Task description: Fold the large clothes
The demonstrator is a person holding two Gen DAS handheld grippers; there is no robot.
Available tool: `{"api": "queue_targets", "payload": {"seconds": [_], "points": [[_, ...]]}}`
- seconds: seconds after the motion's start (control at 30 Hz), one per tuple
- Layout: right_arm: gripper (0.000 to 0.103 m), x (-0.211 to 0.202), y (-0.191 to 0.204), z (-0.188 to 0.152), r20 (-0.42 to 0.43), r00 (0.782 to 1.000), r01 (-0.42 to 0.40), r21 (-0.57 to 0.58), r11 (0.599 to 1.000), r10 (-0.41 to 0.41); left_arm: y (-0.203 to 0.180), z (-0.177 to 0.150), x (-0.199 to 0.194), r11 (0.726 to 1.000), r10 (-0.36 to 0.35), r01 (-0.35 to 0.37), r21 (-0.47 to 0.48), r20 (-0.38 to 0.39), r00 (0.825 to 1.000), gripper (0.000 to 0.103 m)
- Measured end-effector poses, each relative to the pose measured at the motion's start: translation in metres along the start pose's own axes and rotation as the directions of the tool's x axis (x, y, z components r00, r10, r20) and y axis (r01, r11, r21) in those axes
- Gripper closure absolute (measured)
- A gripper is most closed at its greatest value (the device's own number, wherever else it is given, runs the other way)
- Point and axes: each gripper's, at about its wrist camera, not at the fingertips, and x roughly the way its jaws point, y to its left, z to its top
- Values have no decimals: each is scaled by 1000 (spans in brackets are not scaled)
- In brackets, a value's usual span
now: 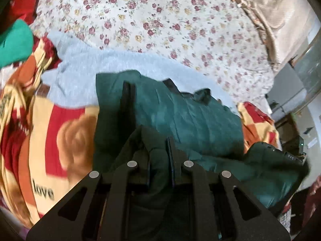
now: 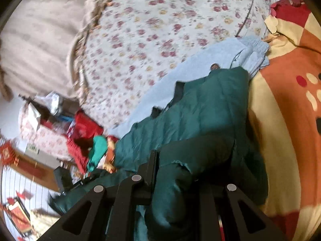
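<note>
A dark green padded jacket (image 1: pixel 190 116) lies across a light blue garment (image 1: pixel 80 70) on the bed. In the left wrist view my left gripper (image 1: pixel 149 138) is shut on a bunched fold of the jacket, and the cloth drapes over the fingers (image 1: pixel 127 100). In the right wrist view my right gripper (image 2: pixel 176 170) is shut on another edge of the same jacket (image 2: pixel 200 116). One finger (image 2: pixel 152 162) shows, while the other is hidden under the fabric. The cloth hangs lifted between the two grippers. The blue garment (image 2: pixel 180 72) shows beyond the jacket.
A floral bedsheet (image 1: pixel 160 20) covers the far side of the bed. A red, orange and cream blanket (image 1: pixel 50 130) printed "love" lies beside the jacket. A teal cloth (image 1: pixel 16 40) and red items sit near one end. Beyond the bed edge stand furniture and clutter (image 2: pixel 50 116).
</note>
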Motion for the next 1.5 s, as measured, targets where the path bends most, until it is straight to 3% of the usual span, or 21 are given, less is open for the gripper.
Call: {"api": "queue_targets", "payload": {"seconds": [0.3,0.4,0.53,0.73,0.8,1.0,1.17,1.23,1.37,1.5], "points": [[90,59,-50,41,-6,989,149,70,986,-149,14,44,67,993,102,-104,-59,-26,994,89],[90,68,-62,43,-3,991,137,98,986,-137,18,48,74,993,89,-91,-77,-29,996,89],[87,65,-65,43,-1,994,109,104,989,-109,28,51,67,991,18,-21,-129,-29,999,85],[50,35,-49,42,54,996,67,72,995,-71,40,54,36,969,-116,119,-215,23,993,64],[14,26,-43,43,89,993,68,59,996,-73,45,56,27,949,-176,181,-257,42,984,57],[10,-1,-25,47,197,970,138,25,990,-140,52,62,10,892,-296,315,-325,107,949,42],[10,-3,-9,45,176,953,264,-90,960,-246,62,67,-10,880,-304,348,-323,182,935,32],[10,3,-10,45,156,950,290,-129,948,-270,66,71,-12,887,-282,331,-322,188,941,30],[10,22,-21,54,117,941,332,-155,930,-317,59,78,7,949,-161,187,-256,119,980,29],[10,58,-32,73,74,905,426,-193,884,-420,52,82,48,984,-56,59,-168,21,998,28]]}}
